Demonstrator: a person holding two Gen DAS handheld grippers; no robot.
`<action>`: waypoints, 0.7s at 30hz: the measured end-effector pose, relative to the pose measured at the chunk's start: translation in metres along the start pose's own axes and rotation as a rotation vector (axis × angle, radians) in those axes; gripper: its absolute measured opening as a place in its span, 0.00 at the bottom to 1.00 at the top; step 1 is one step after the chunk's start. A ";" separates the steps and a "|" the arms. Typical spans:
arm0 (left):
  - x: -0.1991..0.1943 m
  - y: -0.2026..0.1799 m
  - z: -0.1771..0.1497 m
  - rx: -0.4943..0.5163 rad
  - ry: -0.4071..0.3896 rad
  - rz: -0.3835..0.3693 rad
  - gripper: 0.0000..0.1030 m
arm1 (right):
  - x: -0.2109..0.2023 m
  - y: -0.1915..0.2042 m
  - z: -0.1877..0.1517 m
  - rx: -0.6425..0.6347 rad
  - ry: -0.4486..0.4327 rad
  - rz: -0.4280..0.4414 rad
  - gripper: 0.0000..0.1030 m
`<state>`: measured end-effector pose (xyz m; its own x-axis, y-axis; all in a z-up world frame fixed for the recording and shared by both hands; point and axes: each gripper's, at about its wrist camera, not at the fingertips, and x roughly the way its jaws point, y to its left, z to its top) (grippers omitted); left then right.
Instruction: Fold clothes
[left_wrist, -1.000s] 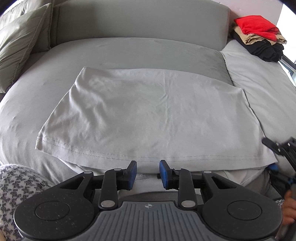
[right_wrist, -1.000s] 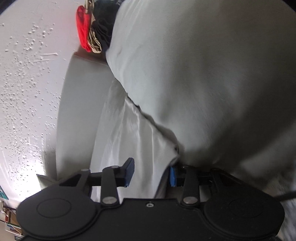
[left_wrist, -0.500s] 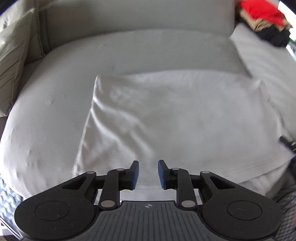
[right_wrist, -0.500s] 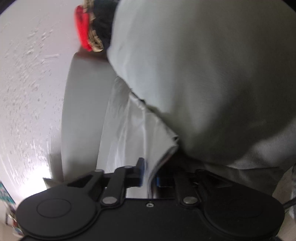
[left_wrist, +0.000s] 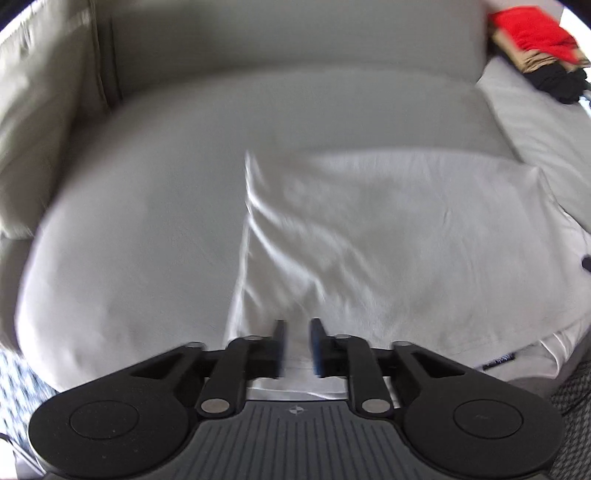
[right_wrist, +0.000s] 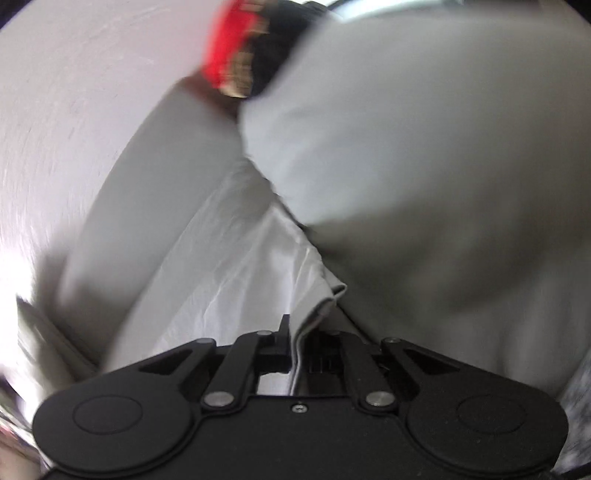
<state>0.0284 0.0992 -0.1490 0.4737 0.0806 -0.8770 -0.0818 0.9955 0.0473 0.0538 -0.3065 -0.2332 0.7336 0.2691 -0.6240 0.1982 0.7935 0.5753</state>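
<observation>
A light grey garment (left_wrist: 388, 236) lies folded on the grey sofa seat (left_wrist: 140, 236), wrinkled along its left side. My left gripper (left_wrist: 296, 345) sits at the garment's near left corner, jaws a narrow gap apart with cloth showing between them; the frame is blurred. In the right wrist view, my right gripper (right_wrist: 297, 345) is shut on the near right corner of the same garment (right_wrist: 236, 280), whose edge runs up between the fingers.
A stack of folded clothes, red on top of tan and black (left_wrist: 539, 48), sits at the back right of the sofa and shows in the right wrist view (right_wrist: 251, 59). A cushion (left_wrist: 33, 129) leans at the left. A wall (right_wrist: 74, 110) stands behind.
My right gripper closed on the garment's corner. My left gripper moved along the near hem to the left corner and its jaws narrowed. The garment has bunched and shifted rightward.
</observation>
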 end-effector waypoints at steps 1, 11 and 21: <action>-0.010 0.007 -0.001 -0.020 -0.025 -0.024 0.27 | -0.003 0.015 0.001 -0.059 -0.015 -0.014 0.05; -0.043 0.078 -0.008 -0.169 -0.162 -0.024 0.27 | -0.010 0.204 -0.052 -0.603 -0.057 0.181 0.05; -0.015 0.101 -0.022 -0.258 -0.100 -0.039 0.27 | 0.061 0.272 -0.155 -0.783 0.229 0.197 0.05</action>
<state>-0.0058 0.1976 -0.1418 0.5638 0.0595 -0.8238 -0.2762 0.9536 -0.1201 0.0523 0.0105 -0.1966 0.5403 0.4798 -0.6912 -0.4905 0.8471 0.2046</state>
